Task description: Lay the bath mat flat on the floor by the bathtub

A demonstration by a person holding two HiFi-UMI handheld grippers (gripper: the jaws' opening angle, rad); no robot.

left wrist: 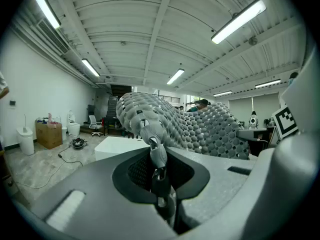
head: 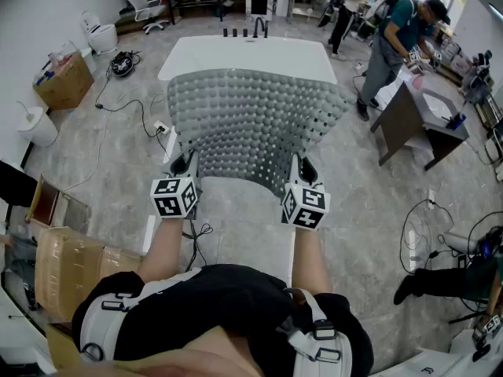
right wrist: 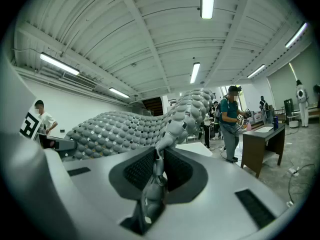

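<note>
A grey bath mat (head: 251, 124) with rows of round bumps and holes hangs spread in the air in front of the white bathtub (head: 247, 57). My left gripper (head: 185, 166) is shut on the mat's near left corner and my right gripper (head: 302, 171) is shut on its near right corner. In the left gripper view the mat (left wrist: 190, 124) rises from between the closed jaws of the left gripper (left wrist: 159, 156). The right gripper view shows the mat (right wrist: 125, 129) pinched in the right gripper (right wrist: 157, 164). Below the mat lies grey marbled floor (head: 244, 226).
A person (head: 393, 45) stands at a dark desk (head: 413, 124) on the right. Cables (head: 130, 104) and a power strip lie on the floor left of the tub. Cardboard boxes (head: 63, 81) sit at the left, and more cables (head: 428, 238) lie at the right.
</note>
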